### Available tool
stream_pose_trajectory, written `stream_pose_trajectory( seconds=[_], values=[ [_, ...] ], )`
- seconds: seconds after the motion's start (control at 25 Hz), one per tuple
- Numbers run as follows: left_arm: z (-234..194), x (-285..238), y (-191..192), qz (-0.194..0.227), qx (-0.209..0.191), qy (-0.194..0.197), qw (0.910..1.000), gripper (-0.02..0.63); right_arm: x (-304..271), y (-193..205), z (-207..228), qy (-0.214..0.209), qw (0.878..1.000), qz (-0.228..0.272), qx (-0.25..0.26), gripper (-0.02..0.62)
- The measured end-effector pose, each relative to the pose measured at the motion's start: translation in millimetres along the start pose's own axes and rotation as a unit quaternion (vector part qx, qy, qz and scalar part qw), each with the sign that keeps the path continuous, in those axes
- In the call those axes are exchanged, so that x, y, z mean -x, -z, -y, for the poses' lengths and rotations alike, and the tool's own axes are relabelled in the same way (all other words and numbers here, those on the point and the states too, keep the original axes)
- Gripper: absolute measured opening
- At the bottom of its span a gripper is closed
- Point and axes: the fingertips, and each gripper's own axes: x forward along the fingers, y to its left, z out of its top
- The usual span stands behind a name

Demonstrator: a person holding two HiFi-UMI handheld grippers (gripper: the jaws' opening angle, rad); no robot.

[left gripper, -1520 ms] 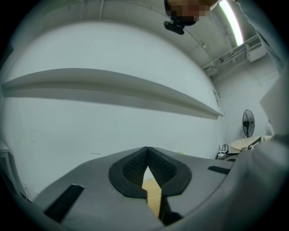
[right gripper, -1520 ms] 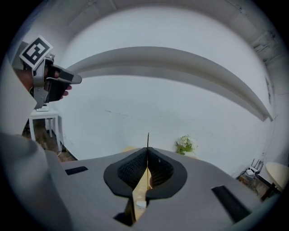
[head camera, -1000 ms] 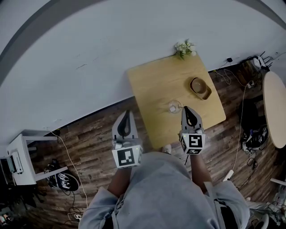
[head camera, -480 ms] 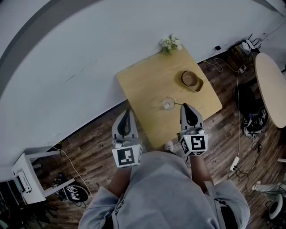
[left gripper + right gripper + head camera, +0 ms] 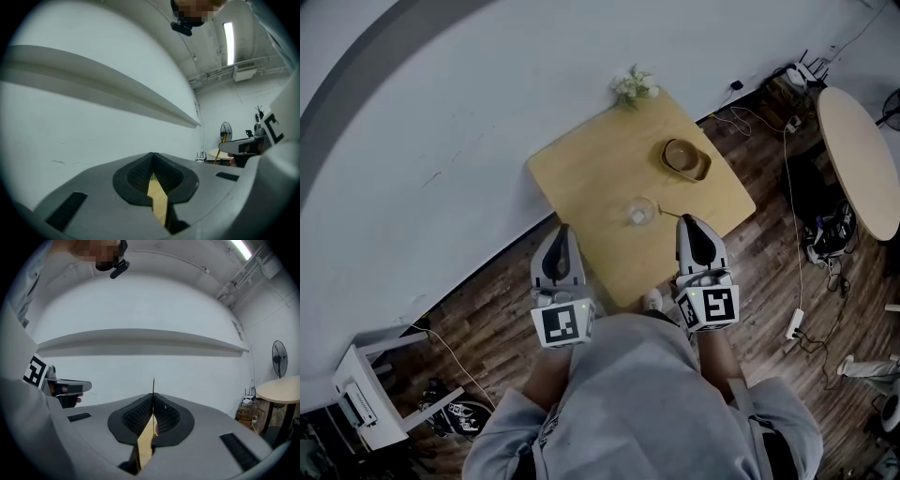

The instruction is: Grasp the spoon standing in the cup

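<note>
In the head view a clear glass cup point(image 5: 638, 212) stands on the small wooden table point(image 5: 581, 178). A thin spoon point(image 5: 667, 215) leans out of it to the right. My right gripper point(image 5: 690, 222) is shut and empty, its tip just short of the spoon handle's end, over the table's near edge. My left gripper point(image 5: 563, 231) is shut too, holding nothing, at the table's near left edge, well left of the cup. In both gripper views the jaws meet at the tip: left gripper point(image 5: 152, 155), right gripper point(image 5: 153, 395). Neither of these views shows the cup.
A tan bowl point(image 5: 685, 158) sits on the table beyond the cup, and a small flower bunch point(image 5: 634, 85) at its far corner against the white wall. A round table point(image 5: 853, 159) and cables point(image 5: 797, 319) lie to the right on the wooden floor.
The table, cup and bowl have slid left and up in the head view as the camera shifted. Both grippers stay shut at about the same place in the frame.
</note>
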Motion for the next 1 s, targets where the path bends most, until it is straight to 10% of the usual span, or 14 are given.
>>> stream_pose_trajectory(
  seconds=[1.0],
  values=[
    [17,2,-4,0.005,0.001,0.006,1.0,0.002,13,-12,2,-0.007,1.0,0.008,0.003,0.003]
  ],
)
